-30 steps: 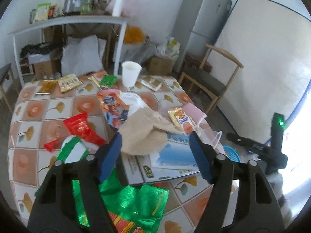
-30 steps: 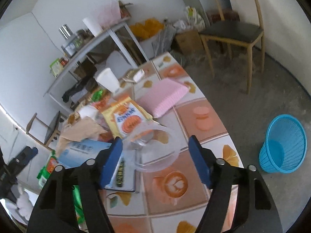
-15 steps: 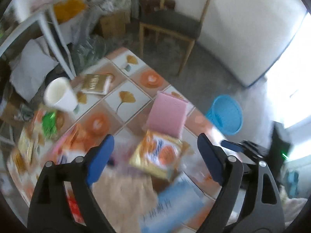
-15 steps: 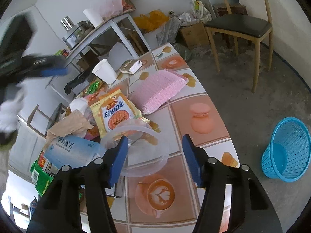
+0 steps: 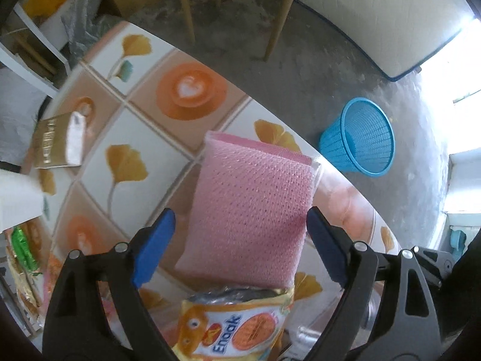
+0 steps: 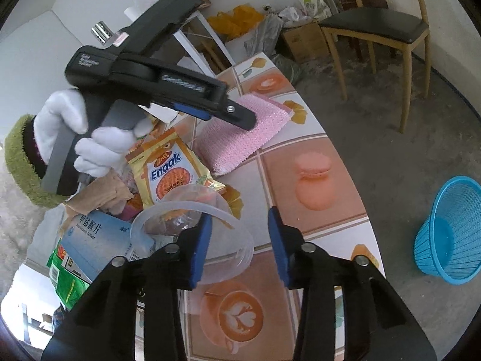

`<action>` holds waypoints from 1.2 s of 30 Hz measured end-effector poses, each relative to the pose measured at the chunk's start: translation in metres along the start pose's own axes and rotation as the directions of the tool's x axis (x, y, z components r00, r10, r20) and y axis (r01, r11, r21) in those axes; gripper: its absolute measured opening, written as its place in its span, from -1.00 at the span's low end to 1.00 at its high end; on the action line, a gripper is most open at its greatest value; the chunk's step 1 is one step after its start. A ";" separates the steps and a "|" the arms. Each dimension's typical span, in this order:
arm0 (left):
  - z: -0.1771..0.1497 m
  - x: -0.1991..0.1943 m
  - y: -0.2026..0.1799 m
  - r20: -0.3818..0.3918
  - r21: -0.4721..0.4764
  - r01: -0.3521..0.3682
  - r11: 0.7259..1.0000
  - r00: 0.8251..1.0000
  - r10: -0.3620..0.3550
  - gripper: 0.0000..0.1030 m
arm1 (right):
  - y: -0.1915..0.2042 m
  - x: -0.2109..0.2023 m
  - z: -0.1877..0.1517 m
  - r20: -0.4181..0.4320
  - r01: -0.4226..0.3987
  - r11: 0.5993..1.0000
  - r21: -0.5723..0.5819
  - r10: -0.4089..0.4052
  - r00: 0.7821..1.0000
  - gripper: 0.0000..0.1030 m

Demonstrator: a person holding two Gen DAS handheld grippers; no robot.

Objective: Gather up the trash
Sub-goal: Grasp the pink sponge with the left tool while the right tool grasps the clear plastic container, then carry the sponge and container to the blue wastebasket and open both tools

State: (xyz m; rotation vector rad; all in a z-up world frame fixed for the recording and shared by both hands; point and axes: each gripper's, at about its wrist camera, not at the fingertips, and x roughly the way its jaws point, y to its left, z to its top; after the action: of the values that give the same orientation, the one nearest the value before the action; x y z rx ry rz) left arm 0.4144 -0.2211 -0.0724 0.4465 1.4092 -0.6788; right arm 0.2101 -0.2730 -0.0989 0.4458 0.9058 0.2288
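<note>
The pink mesh pack [image 5: 252, 210] lies flat near the table [image 5: 144, 138] edge, just beyond the Enaak snack bag [image 5: 234, 331]. We see our left gripper [image 5: 240, 240] pointing straight down over it, jaws released and wide, pads either side but not touching. The white-gloved left hand [image 6: 87, 138] holds its handle. Our right gripper [image 6: 237, 246] slants down at the clear plastic cup [image 6: 192, 228] lying on its side; its jaws are closing across the cup's wall, not yet pressing. A blue basket [image 6: 451, 231] stands on the floor.
</note>
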 end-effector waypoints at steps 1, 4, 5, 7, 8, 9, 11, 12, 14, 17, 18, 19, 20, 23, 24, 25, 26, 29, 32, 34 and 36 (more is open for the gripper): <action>0.000 0.002 -0.002 -0.007 0.001 0.008 1.000 1.000 -0.008 0.64 | -0.001 0.001 0.000 -0.003 -0.005 1.000 0.000 0.005 1.000 -0.42; 0.002 0.007 -0.007 -0.015 0.010 0.000 1.000 1.000 0.000 0.64 | -0.001 0.004 -0.001 -0.014 -0.018 1.000 0.006 0.018 1.000 -0.61; 0.002 0.007 -0.009 -0.011 0.014 -0.014 1.000 1.000 0.014 0.64 | -0.002 0.005 0.000 -0.018 -0.022 1.000 0.009 0.022 1.000 -0.65; 0.003 0.008 -0.011 -0.011 0.018 -0.029 0.999 1.000 0.030 0.62 | -0.003 0.006 0.000 -0.022 -0.029 0.999 0.019 0.029 0.999 -0.79; 0.002 0.009 -0.011 -0.011 0.022 -0.030 0.999 0.999 0.030 0.50 | -0.004 0.005 0.000 -0.023 -0.035 0.999 0.025 0.036 0.999 -0.80; 0.001 0.010 -0.012 -0.011 0.025 -0.027 0.999 1.000 0.027 0.43 | -0.004 0.004 -0.001 -0.020 -0.036 0.999 0.032 0.037 0.999 -0.86; 0.002 0.010 -0.011 -0.017 0.027 -0.030 0.999 0.999 0.030 0.16 | -0.005 0.000 -0.002 -0.014 -0.038 0.999 0.036 0.039 0.999 -0.88; 0.001 0.007 -0.010 -0.014 0.022 -0.026 0.999 1.000 0.027 0.08 | -0.005 -0.002 -0.003 -0.012 -0.038 0.999 0.037 0.038 0.999 -0.88; 0.005 0.008 -0.008 -0.011 0.009 -0.018 1.000 1.000 0.019 -0.15 | -0.004 -0.006 -0.005 -0.007 -0.025 0.999 0.035 0.025 1.000 -0.88; 0.009 0.007 -0.007 0.010 -0.023 0.003 1.000 1.000 -0.003 -0.39 | -0.005 -0.014 -0.008 0.004 -0.019 0.999 0.043 0.019 1.000 -0.88; 0.008 0.001 -0.006 0.024 -0.037 0.010 0.999 1.000 -0.009 -0.43 | -0.005 -0.016 -0.008 0.007 -0.019 0.999 0.044 0.018 1.000 -0.88; 0.007 -0.003 -0.006 0.034 -0.043 0.014 0.999 0.999 -0.012 -0.44 | -0.006 -0.019 -0.009 0.013 -0.020 0.999 0.046 0.020 1.000 -0.88; 0.005 -0.008 -0.005 0.048 -0.049 0.016 0.999 0.999 -0.014 -0.45 | -0.008 -0.021 -0.010 0.017 -0.021 0.999 0.049 0.020 1.000 -0.88; 0.001 -0.028 -0.007 0.118 -0.063 0.020 0.998 0.993 -0.012 -0.45 | -0.008 -0.031 -0.012 0.034 -0.018 0.998 0.059 0.016 0.999 -0.89; 0.000 -0.034 -0.008 0.136 -0.067 0.019 0.998 0.991 -0.010 -0.45 | -0.010 -0.035 -0.013 0.039 -0.019 0.998 0.062 0.017 0.999 -0.89; -0.003 -0.041 -0.009 0.156 -0.070 0.019 0.997 0.988 -0.008 -0.45 | -0.010 -0.038 -0.014 0.046 -0.019 0.998 0.065 0.016 0.999 -0.89; -0.005 -0.047 -0.010 0.175 -0.074 0.014 0.997 0.985 -0.001 -0.45 | -0.010 -0.042 -0.016 0.050 -0.018 0.998 0.068 0.015 0.999 -0.89; -0.011 -0.068 -0.014 0.241 -0.095 0.000 0.996 0.970 0.023 -0.45 | -0.017 -0.054 -0.021 0.066 -0.017 0.996 0.091 0.011 0.998 -0.89; -0.018 -0.089 -0.022 0.302 -0.102 0.003 0.995 0.953 0.028 -0.45 | -0.025 -0.065 -0.026 0.084 -0.018 0.994 0.112 0.008 0.996 -0.89; -0.020 -0.100 -0.036 0.348 -0.097 -0.003 0.995 0.937 0.037 -0.45 | -0.033 -0.075 -0.031 0.096 -0.019 0.991 0.135 0.006 0.995 -0.89; -0.020 -0.108 -0.053 0.371 -0.082 0.014 0.997 0.929 0.018 -0.45 | -0.041 -0.086 -0.036 0.111 -0.016 0.987 0.161 -0.002 0.994 -0.89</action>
State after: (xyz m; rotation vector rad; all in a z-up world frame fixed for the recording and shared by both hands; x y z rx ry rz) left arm 0.3615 -0.2289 0.0372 0.2366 1.0719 -0.6605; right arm 0.1300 -0.3318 -0.0769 0.6065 0.8163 0.1362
